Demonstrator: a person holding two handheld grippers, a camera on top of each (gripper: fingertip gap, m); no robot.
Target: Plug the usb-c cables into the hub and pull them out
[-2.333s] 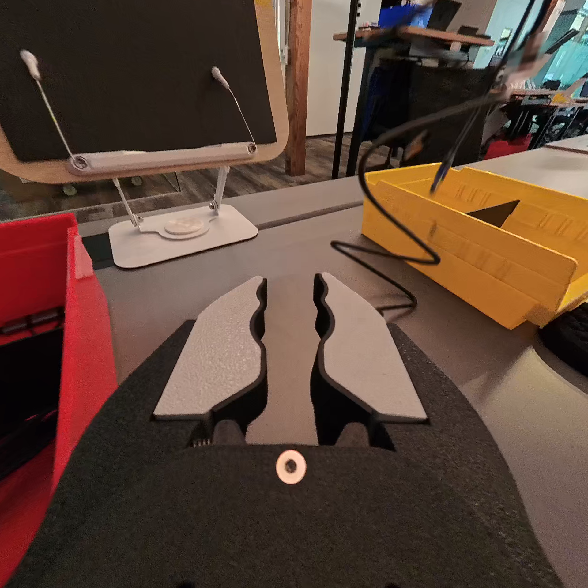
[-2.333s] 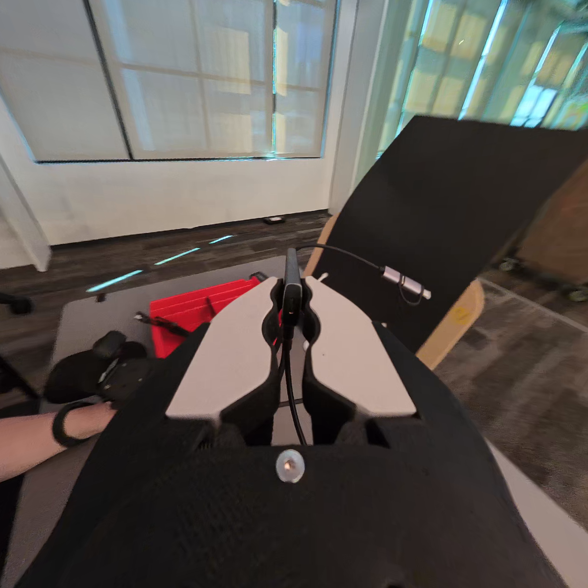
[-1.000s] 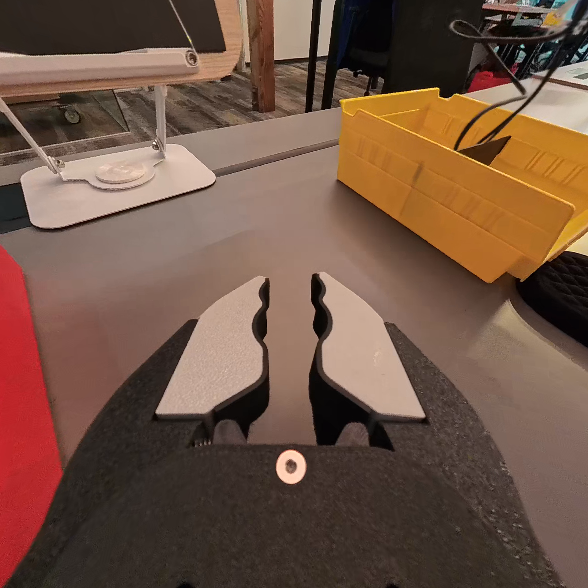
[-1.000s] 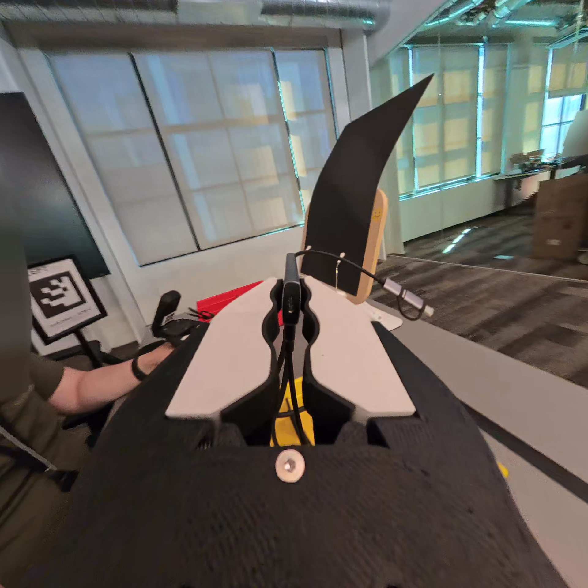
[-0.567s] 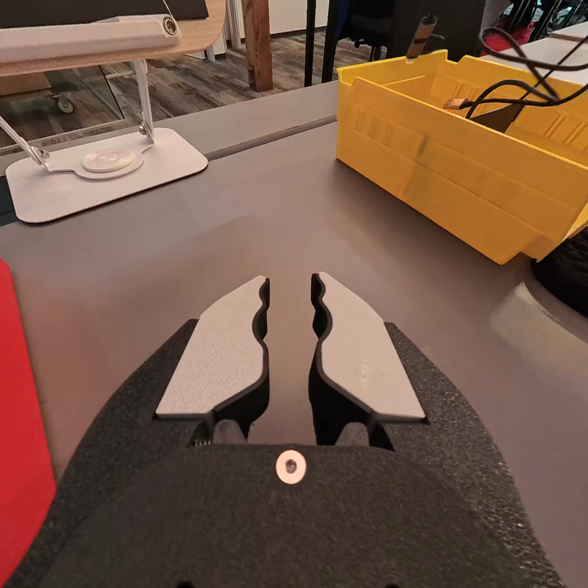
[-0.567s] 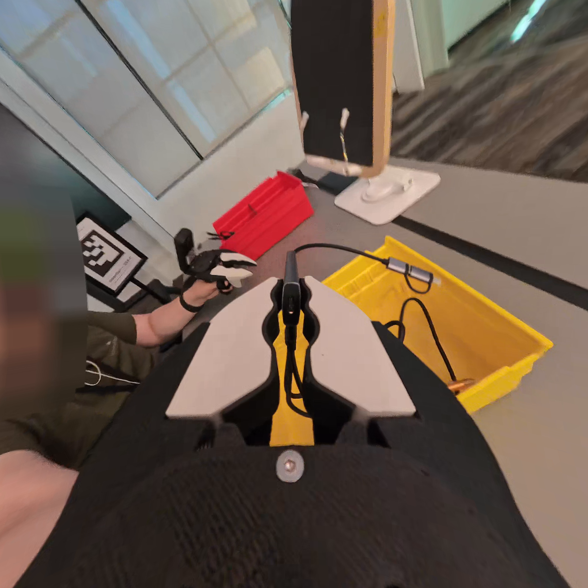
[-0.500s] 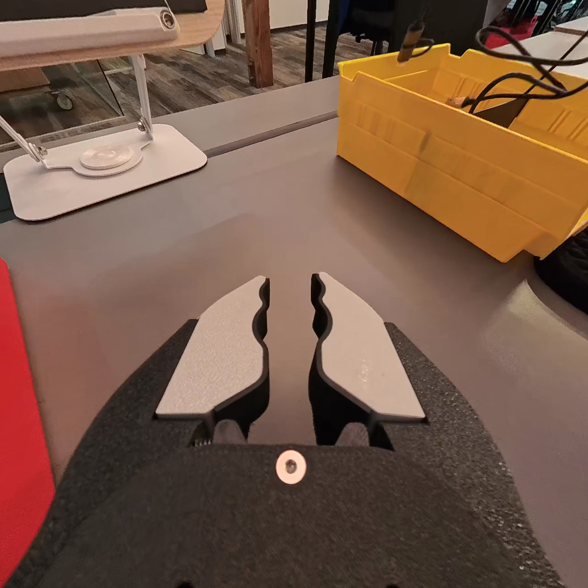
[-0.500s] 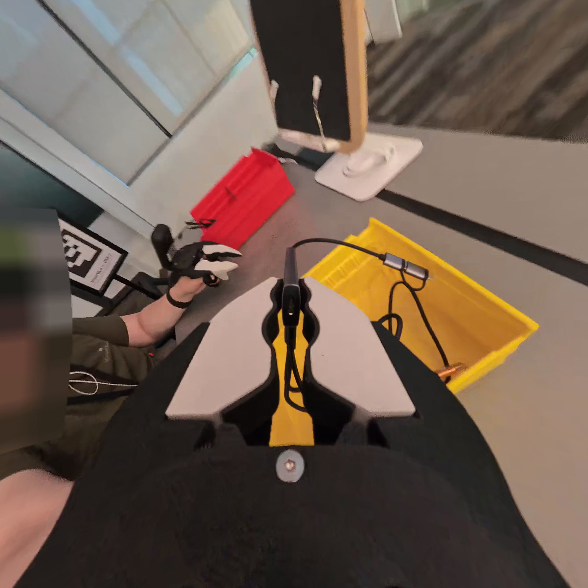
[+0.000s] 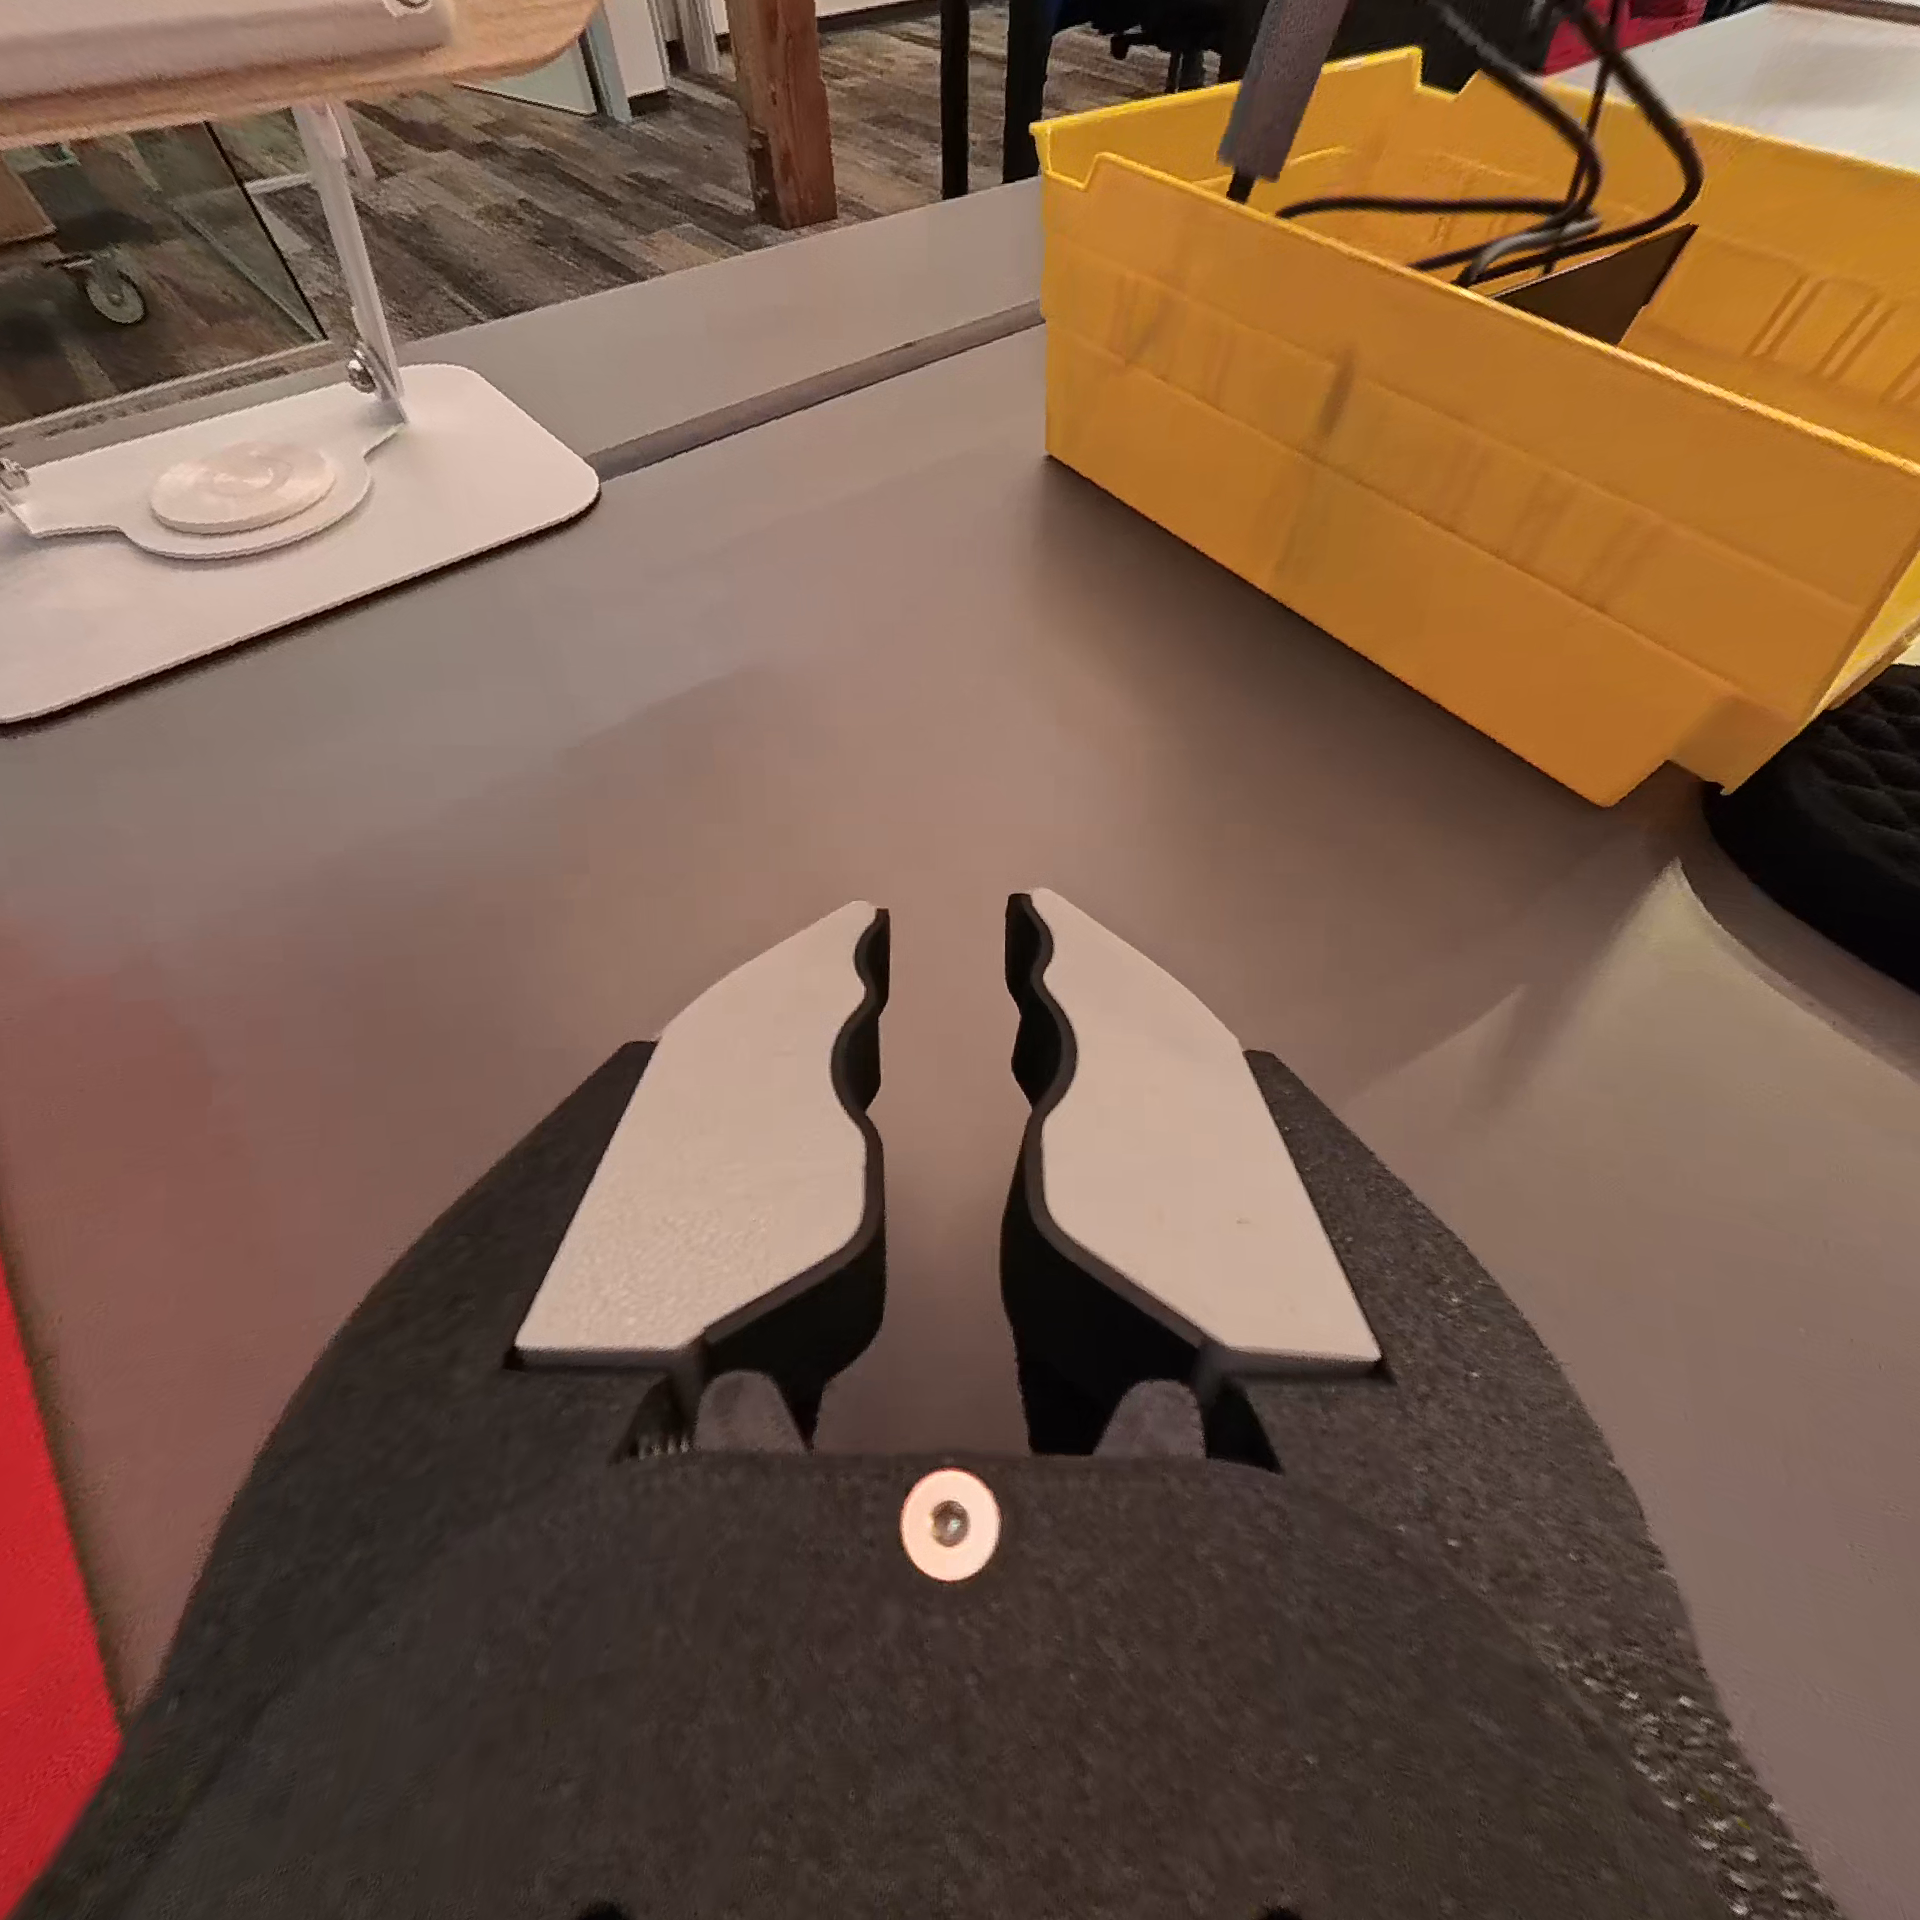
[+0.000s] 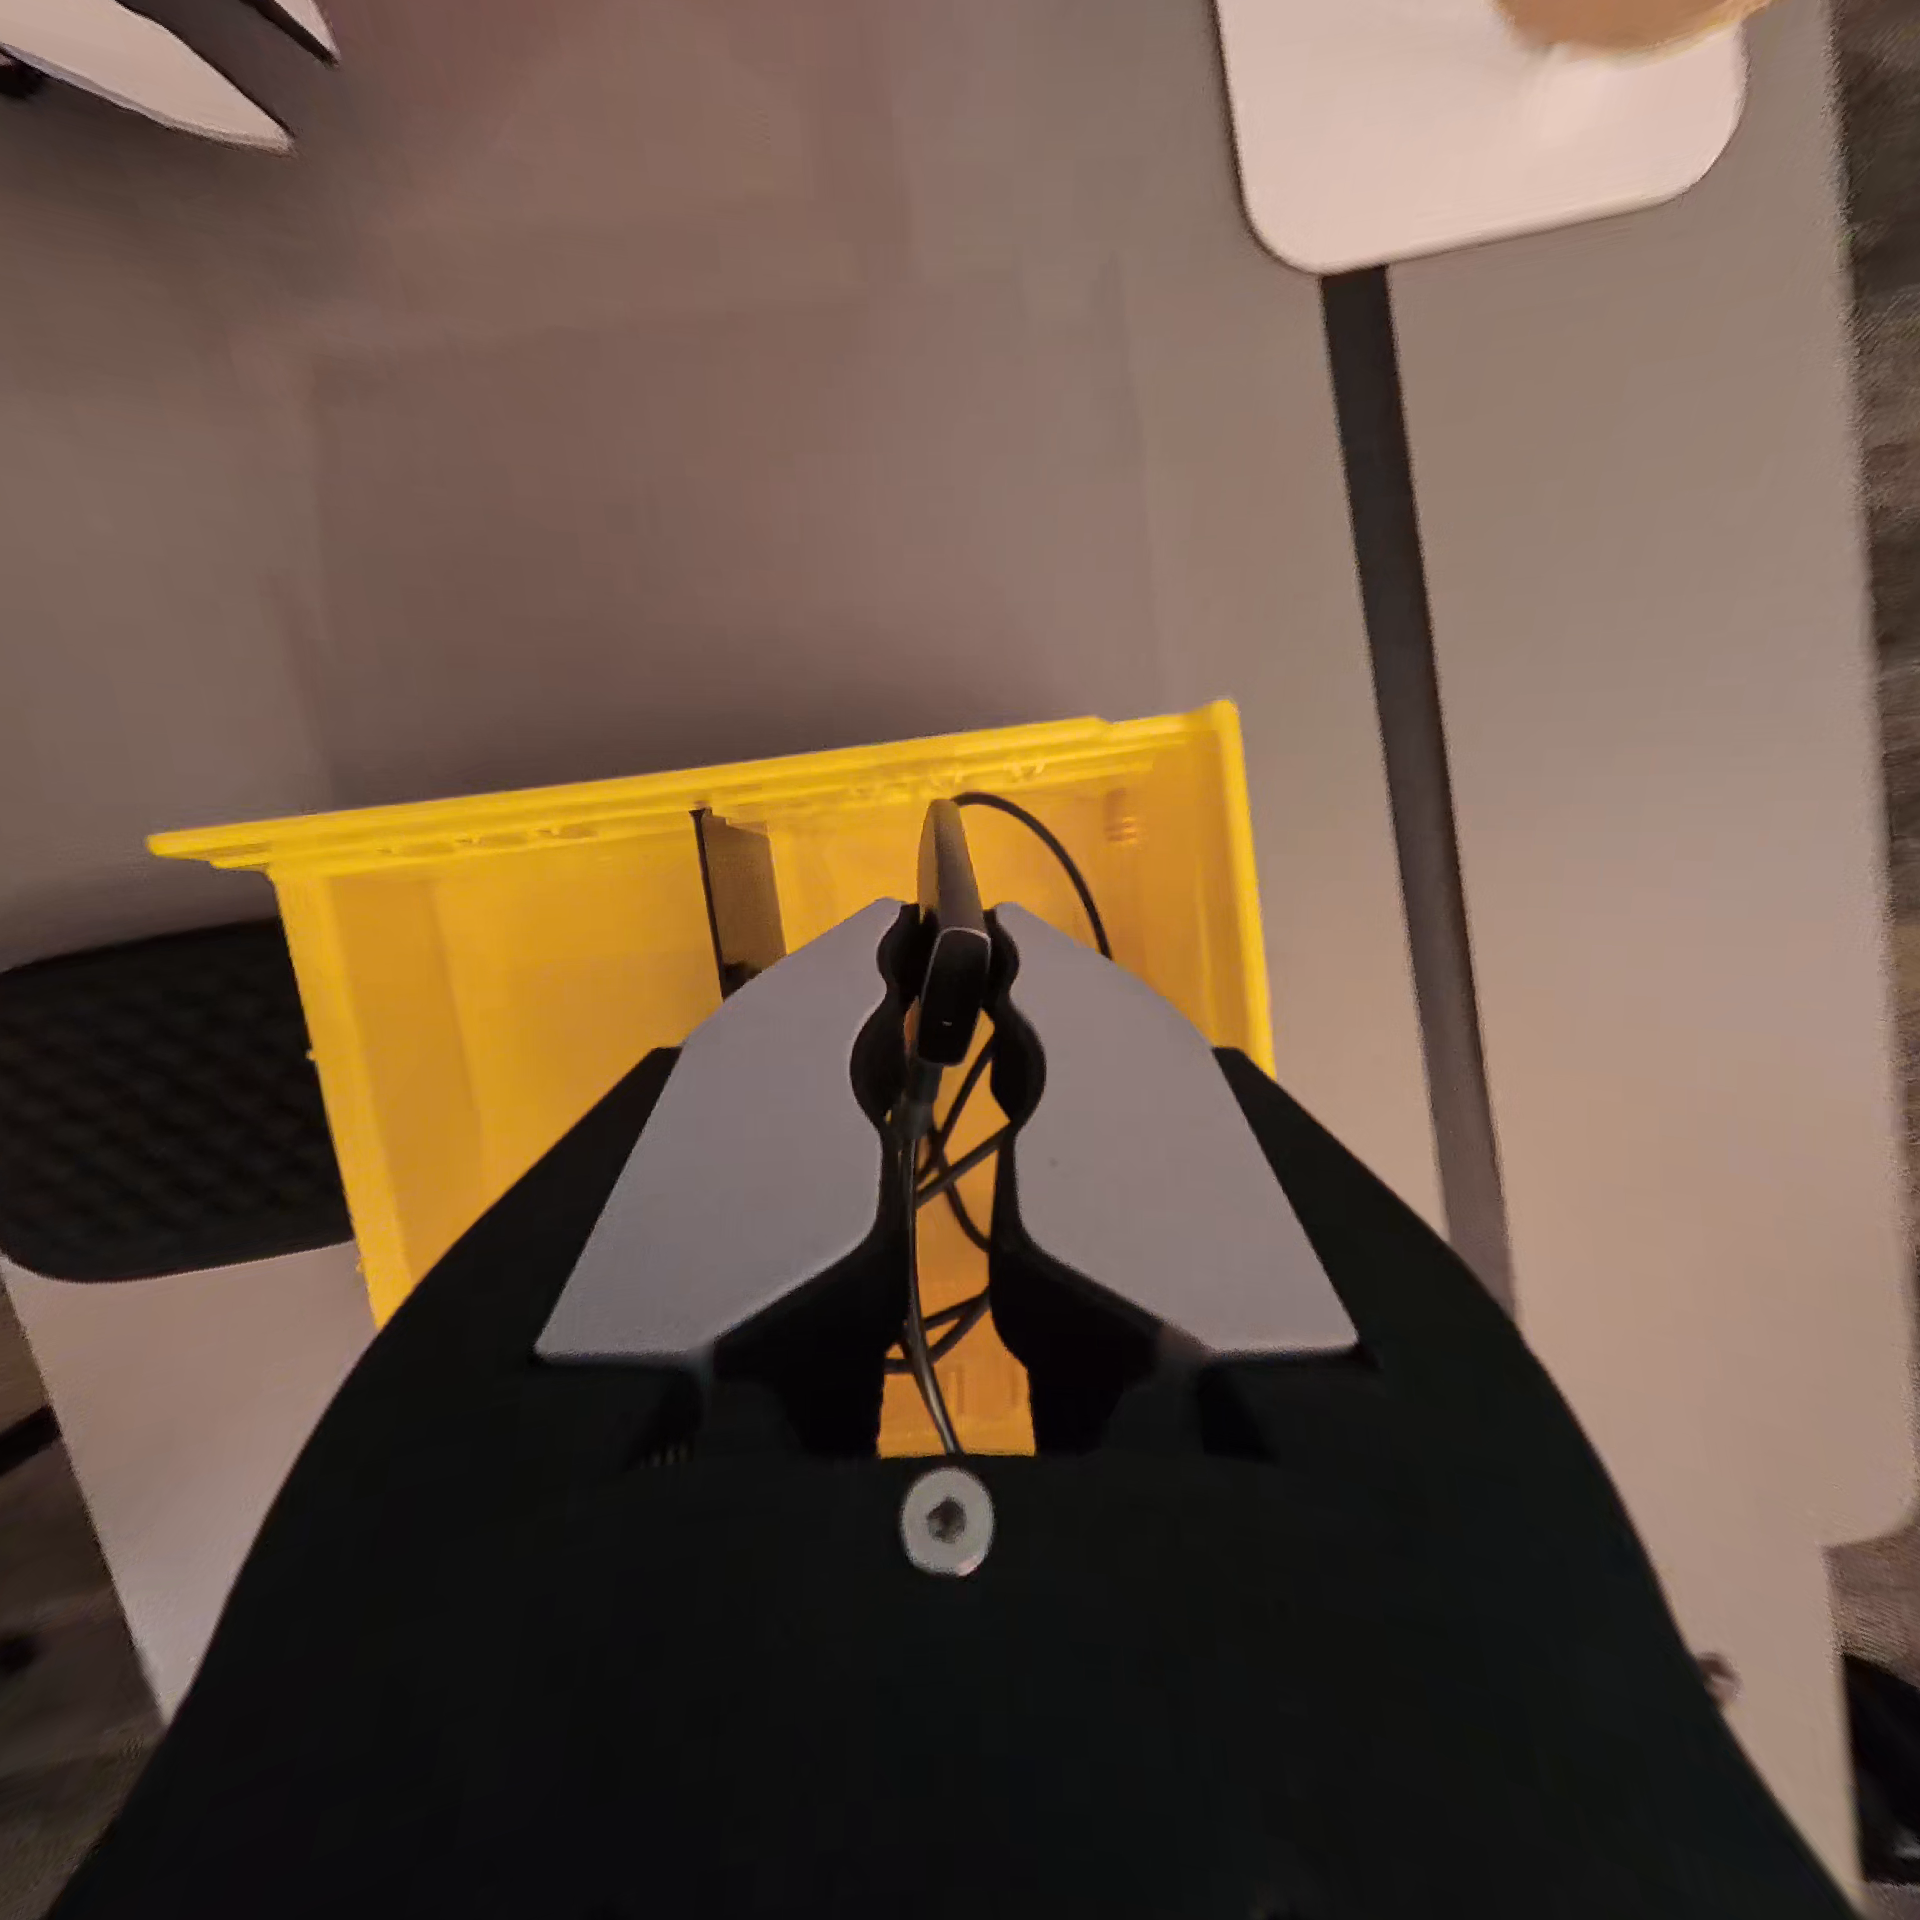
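Note:
My right gripper point(image 10: 945, 920) is shut on a slim dark hub point(image 10: 951, 987) and points down into the yellow bin point(image 10: 436, 842). The hub's tip is inside the bin's rim. Thin black cables point(image 10: 935, 1174) hang from the hub and lie in the bin. In the left wrist view the hub point(image 9: 1273, 94) hangs blurred over the yellow bin point(image 9: 1455, 488), with black cables point(image 9: 1538, 223) looping inside. My left gripper point(image 9: 945, 909) is open and empty, low over the grey table point(image 9: 727, 727), left of the bin.
A white stand base point(image 9: 260, 520) sits at the back left of the table; it also shows in the right wrist view point(image 10: 1475, 135). A red bin's edge point(image 9: 42, 1558) is at the far left. A black pad point(image 9: 1839, 842) lies by the yellow bin. There is about 30 cm between the tips of the two grippers.
My right gripper has tipped downward and brought the hub and its cables from high in the air down into the yellow bin. My left gripper stays open and has edged toward the bin.

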